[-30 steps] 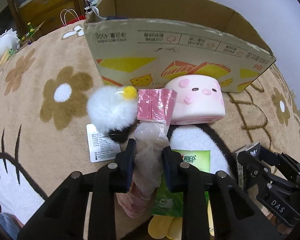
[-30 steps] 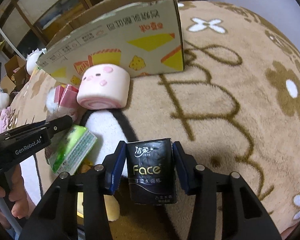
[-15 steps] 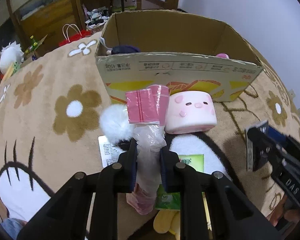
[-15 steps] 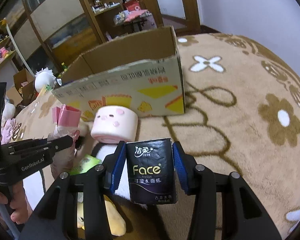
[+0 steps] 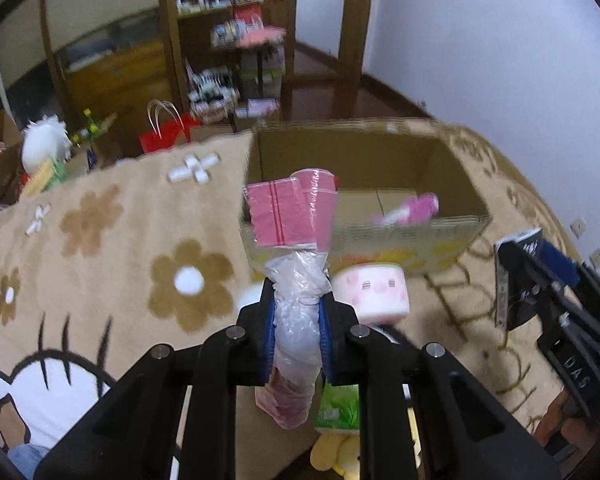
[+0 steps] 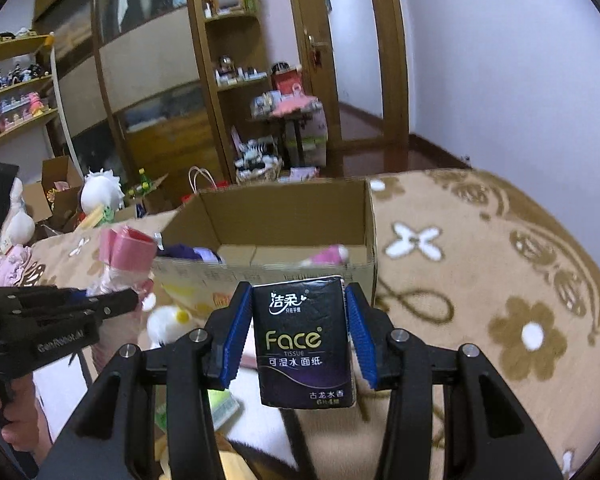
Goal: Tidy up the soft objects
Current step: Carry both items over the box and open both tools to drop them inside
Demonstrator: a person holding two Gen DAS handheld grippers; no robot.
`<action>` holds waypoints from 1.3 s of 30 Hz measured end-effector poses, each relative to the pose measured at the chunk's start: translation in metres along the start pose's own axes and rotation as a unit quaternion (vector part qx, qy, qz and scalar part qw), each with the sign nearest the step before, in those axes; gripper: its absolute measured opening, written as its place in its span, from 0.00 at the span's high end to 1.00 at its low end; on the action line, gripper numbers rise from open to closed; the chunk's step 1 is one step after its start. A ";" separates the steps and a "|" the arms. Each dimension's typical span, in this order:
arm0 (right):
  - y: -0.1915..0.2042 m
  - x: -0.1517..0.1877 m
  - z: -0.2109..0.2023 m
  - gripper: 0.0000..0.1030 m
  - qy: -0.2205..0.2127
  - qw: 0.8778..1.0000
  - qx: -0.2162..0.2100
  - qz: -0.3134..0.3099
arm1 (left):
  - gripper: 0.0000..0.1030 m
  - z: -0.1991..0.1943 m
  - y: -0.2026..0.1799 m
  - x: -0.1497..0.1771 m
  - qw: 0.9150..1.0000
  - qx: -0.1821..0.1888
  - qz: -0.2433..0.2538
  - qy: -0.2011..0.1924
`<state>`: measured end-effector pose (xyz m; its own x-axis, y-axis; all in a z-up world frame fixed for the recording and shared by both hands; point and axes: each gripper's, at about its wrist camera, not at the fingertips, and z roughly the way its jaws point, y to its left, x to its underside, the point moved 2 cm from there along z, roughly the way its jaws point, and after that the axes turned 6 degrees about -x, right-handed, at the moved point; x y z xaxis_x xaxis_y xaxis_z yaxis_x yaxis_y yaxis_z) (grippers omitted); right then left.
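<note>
My left gripper [image 5: 297, 312] is shut on a clear plastic bag with a pink header [image 5: 296, 264] and holds it in the air before the open cardboard box [image 5: 456, 160]. The bag also shows in the right wrist view [image 6: 124, 256]. My right gripper [image 6: 298, 320] is shut on a black Face tissue pack [image 6: 304, 340], lifted near the box's [image 6: 370, 232] front wall; it also shows in the left wrist view [image 5: 516, 280]. A pink item [image 5: 412, 208] and a dark purple one [image 6: 188, 254] lie inside the box.
On the flowered brown carpet [image 5: 100, 260] below lie a pink pig cushion [image 5: 372, 290], a white fluffy toy [image 6: 166, 322], a green tissue pack [image 5: 338, 408] and a yellow plush [image 5: 336, 452]. Shelves, a red bag [image 5: 168, 134] and clutter stand behind the box.
Both grippers have risen with their loads, and the views have tilted up toward the box opening. The box interior is now visible.
</note>
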<state>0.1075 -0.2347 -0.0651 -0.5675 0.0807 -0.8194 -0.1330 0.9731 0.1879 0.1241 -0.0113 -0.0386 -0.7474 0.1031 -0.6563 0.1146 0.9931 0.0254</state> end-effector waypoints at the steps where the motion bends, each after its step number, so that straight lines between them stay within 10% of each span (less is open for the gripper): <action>1: 0.001 -0.003 -0.001 0.52 -0.004 1.000 -0.001 -0.004 | 0.83 -0.004 0.001 -0.002 1.000 -0.001 -0.002 -0.007; 20: 0.018 -0.055 0.003 0.52 -0.080 0.995 0.005 -0.062 | 0.83 -0.019 -0.008 -0.063 0.990 -0.025 0.011 -0.139; 39: 0.003 -0.058 0.074 0.52 -0.034 0.998 -0.017 -0.042 | 0.79 0.067 0.000 -0.086 0.998 0.011 -0.026 -0.064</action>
<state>0.2005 -0.2202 -0.0567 -0.4964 0.0148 -0.8680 -0.2066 0.9691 0.1347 0.2325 -0.0244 -0.0327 -0.6635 0.0416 -0.7470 0.0931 0.9953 -0.0272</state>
